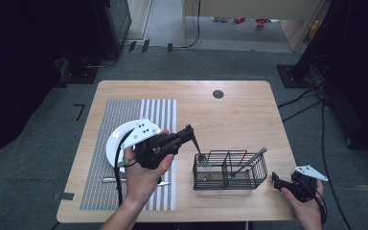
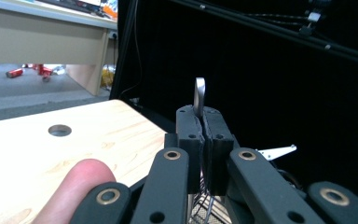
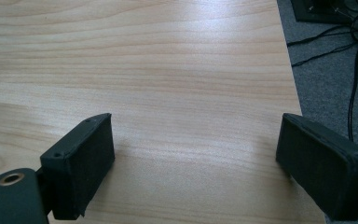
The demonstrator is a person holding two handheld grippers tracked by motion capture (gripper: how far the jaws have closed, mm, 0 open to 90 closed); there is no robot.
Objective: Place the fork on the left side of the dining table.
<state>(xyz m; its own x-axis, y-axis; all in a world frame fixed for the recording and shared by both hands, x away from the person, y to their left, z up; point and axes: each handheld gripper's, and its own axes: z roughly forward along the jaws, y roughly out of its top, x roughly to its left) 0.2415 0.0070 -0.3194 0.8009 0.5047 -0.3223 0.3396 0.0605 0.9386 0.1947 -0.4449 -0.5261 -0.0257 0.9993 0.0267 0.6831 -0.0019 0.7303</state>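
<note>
fingers (image 2: 204, 140) clamped on slim steel fork (image 1: 199, 149) handle; stiff, light, probably slippery, tines over black wire caddy (image 1: 230, 170).

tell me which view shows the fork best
The high view: the fork hangs tines down from the left gripper over the wire basket, seen nearly whole. The left gripper view shows just the handle end poking up between the shut jaws. The right gripper view looks at the bare table.

fork (image 1: 199, 149): silver
basket (image 1: 230, 170): black wire
plate (image 1: 116, 143): white
placemat (image 1: 124, 115): grey and white stripes
counter (image 1: 239, 115): pale wood grain
left gripper (image 1: 191, 136): black
right gripper (image 1: 277, 181): black
</note>
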